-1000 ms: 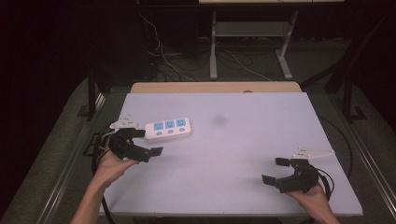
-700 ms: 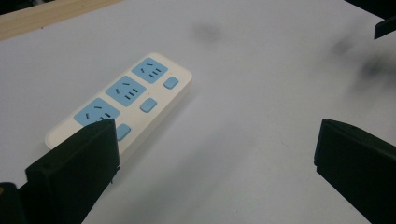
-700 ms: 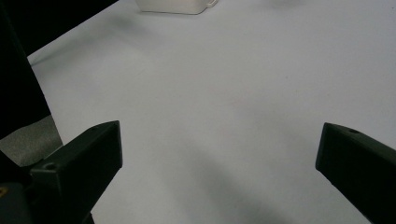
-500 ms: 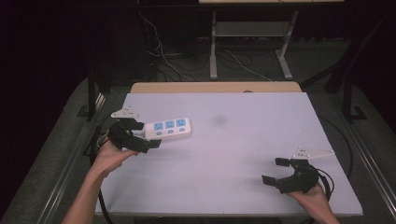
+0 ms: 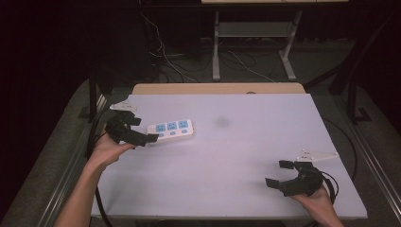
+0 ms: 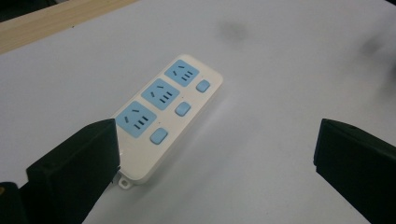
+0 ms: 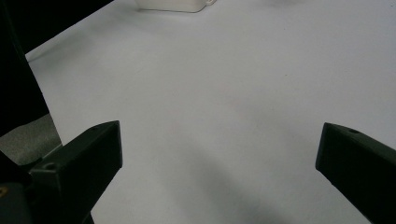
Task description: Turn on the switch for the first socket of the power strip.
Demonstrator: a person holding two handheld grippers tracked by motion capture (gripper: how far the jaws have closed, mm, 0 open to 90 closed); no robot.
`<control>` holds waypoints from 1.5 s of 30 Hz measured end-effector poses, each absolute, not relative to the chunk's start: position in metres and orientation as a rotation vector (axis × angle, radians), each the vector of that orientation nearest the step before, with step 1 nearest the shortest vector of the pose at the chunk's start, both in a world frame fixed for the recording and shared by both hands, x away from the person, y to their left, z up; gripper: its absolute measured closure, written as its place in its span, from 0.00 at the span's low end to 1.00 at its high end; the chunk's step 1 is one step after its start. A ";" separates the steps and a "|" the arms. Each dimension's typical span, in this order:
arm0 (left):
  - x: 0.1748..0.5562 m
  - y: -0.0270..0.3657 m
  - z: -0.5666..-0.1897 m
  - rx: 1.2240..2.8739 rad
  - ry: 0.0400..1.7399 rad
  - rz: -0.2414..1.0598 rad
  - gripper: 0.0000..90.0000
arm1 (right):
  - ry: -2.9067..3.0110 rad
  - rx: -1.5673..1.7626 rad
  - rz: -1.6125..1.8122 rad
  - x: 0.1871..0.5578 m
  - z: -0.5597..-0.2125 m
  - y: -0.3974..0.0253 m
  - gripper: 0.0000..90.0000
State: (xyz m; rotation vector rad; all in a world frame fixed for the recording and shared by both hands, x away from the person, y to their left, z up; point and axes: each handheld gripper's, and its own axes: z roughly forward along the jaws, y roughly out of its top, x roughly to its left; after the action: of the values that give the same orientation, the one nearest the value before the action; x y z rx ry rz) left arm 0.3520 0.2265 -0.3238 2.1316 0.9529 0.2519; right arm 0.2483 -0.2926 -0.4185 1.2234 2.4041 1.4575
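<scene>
Reaching for power strip (image 5: 170,130): left gripper (image 5: 142,130) wide apart at its near end. Center strip between jaws, then squeeze. Right gripper (image 5: 280,174) apart, resting on worktop (image 5: 236,156).

In the right gripper view the power strip (image 7: 172,4) is cut off by the top edge — just its near end shows; in the left gripper view one jaw overlaps its near corner — contact can't be told
</scene>
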 end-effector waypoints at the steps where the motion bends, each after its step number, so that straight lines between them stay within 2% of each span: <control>1: 0.354 0.227 -0.324 2.140 0.956 0.252 0.00 | 2.404 1.223 1.457 0.248 -0.418 -0.293 0.00; 13: 0.373 0.229 -0.322 2.209 0.987 0.260 0.01 | 2.404 1.227 1.454 0.248 -0.419 -0.293 0.00; 23: 0.387 0.231 -0.326 2.224 1.013 0.286 0.18 | 2.406 1.228 1.453 0.249 -0.420 -0.293 0.00; 26: 0.388 0.231 -0.328 2.233 1.005 0.312 0.27 | 2.409 1.228 1.449 0.249 -0.420 -0.293 0.00; 27: 0.389 0.231 -0.328 2.236 1.005 0.315 0.33 | 2.411 1.229 1.449 0.249 -0.420 -0.292 0.00; 29: 0.390 0.231 -0.330 2.238 1.001 0.317 0.36 | 2.413 1.228 1.447 0.249 -0.420 -0.292 0.00; 30: 0.391 0.231 -0.331 2.239 1.000 0.318 0.43 | 2.416 1.225 1.445 0.249 -0.420 -0.291 0.00; 31: 0.392 0.231 -0.331 2.239 1.000 0.316 0.43 | 2.416 1.225 1.445 0.249 -0.420 -0.291 0.00; 33: 0.394 0.231 -0.332 2.236 1.002 0.312 0.49 | 2.417 1.225 1.444 0.249 -0.420 -0.291 0.00; 42: 0.404 0.232 -0.343 2.237 1.017 0.236 0.95 | 2.415 1.224 1.442 0.249 -0.420 -0.292 0.00; 43: 0.405 0.232 -0.344 2.234 1.019 0.232 0.99 | 2.415 1.226 1.443 0.249 -0.420 -0.292 0.00; 45: 0.407 0.232 -0.347 2.240 1.021 0.225 0.99 | 2.413 1.226 1.443 0.249 -0.421 -0.293 0.00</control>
State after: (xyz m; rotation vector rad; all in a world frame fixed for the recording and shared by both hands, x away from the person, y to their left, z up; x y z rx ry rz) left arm 0.4071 0.2323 -0.3468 2.2396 1.0210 0.2251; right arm 0.2493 -0.2925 -0.4206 1.2265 2.4135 1.4434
